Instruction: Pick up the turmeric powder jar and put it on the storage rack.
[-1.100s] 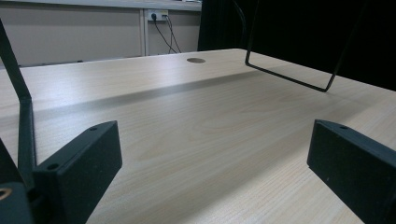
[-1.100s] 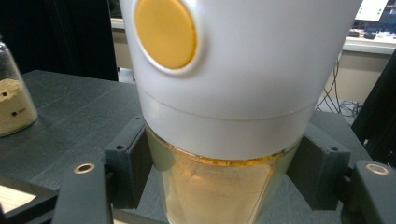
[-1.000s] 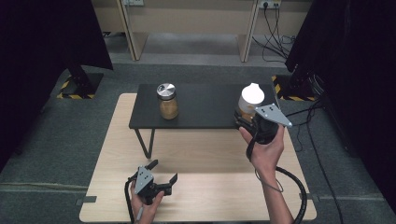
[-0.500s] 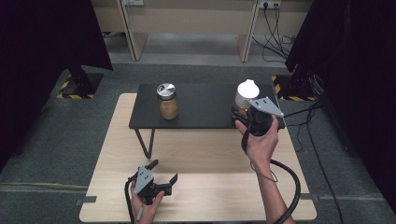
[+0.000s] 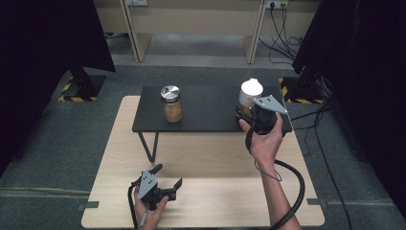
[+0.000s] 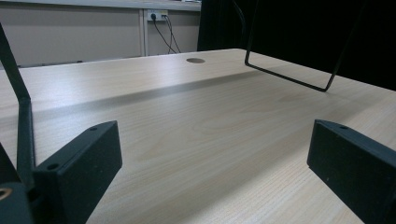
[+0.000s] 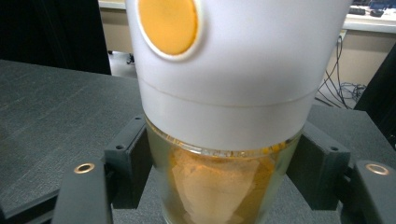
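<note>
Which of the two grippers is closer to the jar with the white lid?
The right. The right gripper is shut on the white-lidded jar on the black shelf; the left gripper sits open, low on the table's near edge.

We see a clear, glossy glass jar (image 7: 219, 186) under a smooth, matt white plastic cap (image 7: 233, 70) — orange powder clings inside. The far jar (image 5: 172, 104) has what looks like a shiny metal lid. The black shelf (image 5: 206, 115) looks matt and finely textured; the table (image 6: 210, 130) is pale wood-grain, smooth — the gripper's pads (image 7: 128, 163) matt black plastic.
</note>
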The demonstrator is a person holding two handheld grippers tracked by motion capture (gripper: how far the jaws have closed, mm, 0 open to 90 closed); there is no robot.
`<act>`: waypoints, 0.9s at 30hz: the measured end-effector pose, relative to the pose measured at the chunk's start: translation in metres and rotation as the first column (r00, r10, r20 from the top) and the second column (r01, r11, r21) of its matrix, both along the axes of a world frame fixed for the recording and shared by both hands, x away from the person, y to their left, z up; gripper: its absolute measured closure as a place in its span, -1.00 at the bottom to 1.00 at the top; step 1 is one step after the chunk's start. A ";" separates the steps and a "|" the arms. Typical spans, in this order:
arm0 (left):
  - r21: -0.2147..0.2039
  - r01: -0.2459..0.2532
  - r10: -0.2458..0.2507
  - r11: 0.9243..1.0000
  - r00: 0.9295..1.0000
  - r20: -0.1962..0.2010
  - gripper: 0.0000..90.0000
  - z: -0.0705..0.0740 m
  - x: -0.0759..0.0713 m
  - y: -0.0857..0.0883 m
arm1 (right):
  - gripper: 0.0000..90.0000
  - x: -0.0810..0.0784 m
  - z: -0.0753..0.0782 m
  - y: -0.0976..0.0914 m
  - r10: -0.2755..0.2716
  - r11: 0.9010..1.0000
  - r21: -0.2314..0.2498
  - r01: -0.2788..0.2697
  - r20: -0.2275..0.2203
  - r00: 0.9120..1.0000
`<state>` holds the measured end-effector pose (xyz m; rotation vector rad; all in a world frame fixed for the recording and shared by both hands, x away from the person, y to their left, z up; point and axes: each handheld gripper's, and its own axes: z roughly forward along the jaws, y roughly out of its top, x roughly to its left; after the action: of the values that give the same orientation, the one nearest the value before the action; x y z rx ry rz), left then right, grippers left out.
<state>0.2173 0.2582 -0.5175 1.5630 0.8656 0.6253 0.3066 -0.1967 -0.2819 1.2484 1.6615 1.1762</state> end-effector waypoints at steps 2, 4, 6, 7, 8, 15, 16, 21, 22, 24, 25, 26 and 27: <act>0.000 0.000 0.000 1.000 1.000 0.001 -0.95 0.000 0.000 0.000 | -0.32 0.002 0.001 0.001 0.002 1.000 -0.005 -0.002 -0.002 1.000; 0.001 0.000 0.000 1.000 1.000 0.001 -0.95 0.000 0.000 0.000 | -0.32 0.003 0.000 0.001 0.002 1.000 -0.003 -0.002 0.000 1.000; 0.001 0.000 0.000 1.000 1.000 0.002 -0.95 0.000 0.000 0.000 | -0.32 0.003 -0.001 0.000 0.005 1.000 0.001 -0.005 0.003 1.000; 0.001 0.000 0.000 1.000 1.000 0.002 -0.95 0.000 0.000 0.000 | -0.32 0.003 -0.002 -0.001 0.006 1.000 0.005 -0.006 0.006 1.000; 0.000 0.000 0.000 1.000 1.000 0.002 -0.95 0.000 0.000 0.000 | -0.32 0.003 -0.003 -0.002 0.005 1.000 0.011 -0.005 0.010 1.000; -0.002 -0.001 0.001 1.000 1.000 0.003 -0.95 -0.001 -0.001 -0.001 | -0.32 0.004 -0.008 -0.004 0.004 0.999 0.033 -0.005 0.020 1.000; -0.002 -0.001 0.001 1.000 1.000 0.003 -0.95 -0.001 -0.001 -0.001 | -0.32 0.003 -0.010 -0.005 0.001 0.999 0.044 -0.003 0.027 1.000; 0.000 0.000 0.000 1.000 1.000 0.002 -0.95 0.000 0.000 -0.001 | -0.32 -0.001 -0.014 -0.002 0.003 1.000 0.020 -0.004 0.046 0.999; -0.002 0.000 0.000 1.000 1.000 0.001 -0.95 0.000 0.000 -0.001 | -0.32 -0.001 -0.014 -0.002 0.000 1.000 0.022 -0.001 0.048 0.999; -0.002 0.000 0.000 1.000 1.000 0.001 -0.95 0.000 0.000 -0.001 | -0.32 -0.001 -0.015 -0.001 -0.003 1.000 0.022 0.002 0.050 0.999; 0.000 0.001 -0.001 1.000 1.000 0.001 -0.95 0.000 0.000 -0.001 | -0.32 -0.001 -0.016 -0.001 -0.003 1.000 0.020 0.002 0.053 0.999; -0.001 0.001 -0.001 1.000 1.000 0.002 -0.95 0.000 0.000 -0.001 | -0.32 -0.001 -0.016 -0.001 -0.003 1.000 0.018 0.002 0.055 0.998; -0.004 0.000 0.000 1.000 1.000 0.002 -0.95 -0.001 0.000 -0.001 | -0.32 -0.001 -0.016 -0.001 -0.003 1.000 0.020 0.002 0.055 0.999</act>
<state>0.2171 0.2573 -0.5181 1.5591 0.8649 0.6244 0.3051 -0.1975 -0.2979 1.2197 1.6114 1.2175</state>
